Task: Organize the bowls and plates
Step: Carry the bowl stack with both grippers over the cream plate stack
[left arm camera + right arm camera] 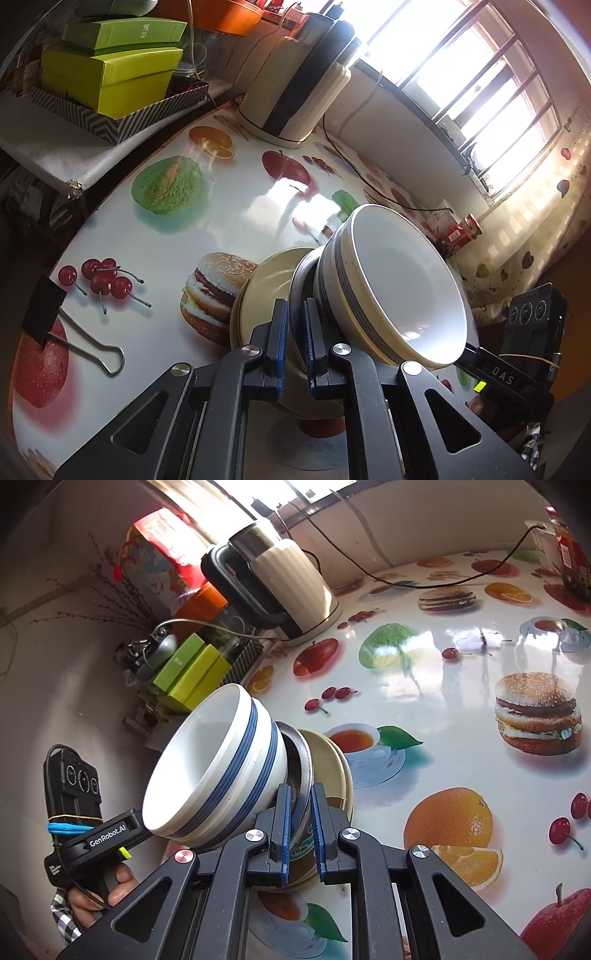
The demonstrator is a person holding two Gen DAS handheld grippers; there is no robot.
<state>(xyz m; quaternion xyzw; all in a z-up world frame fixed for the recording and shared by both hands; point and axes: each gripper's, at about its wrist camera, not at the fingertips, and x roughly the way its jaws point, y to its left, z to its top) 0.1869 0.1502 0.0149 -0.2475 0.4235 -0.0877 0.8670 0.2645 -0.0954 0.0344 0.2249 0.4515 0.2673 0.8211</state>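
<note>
A stack of dishes is held tilted above the fruit-print table (240,206): white bowls with blue stripes (399,288) sit on a metal plate (299,295) over cream plates (258,295). My left gripper (295,332) is shut on the rim of the metal plate. In the right wrist view the striped bowls (218,771), the metal plate (303,764) and the cream plates (328,764) show from the other side. My right gripper (300,812) is shut on the metal plate's rim there.
A cream and black electric kettle (295,92) stands at the table's back with its cord (369,177) across the table. Green boxes (107,70) sit on a side shelf. A binder clip (48,314) lies at the left. Red packets (461,232) stand by the window.
</note>
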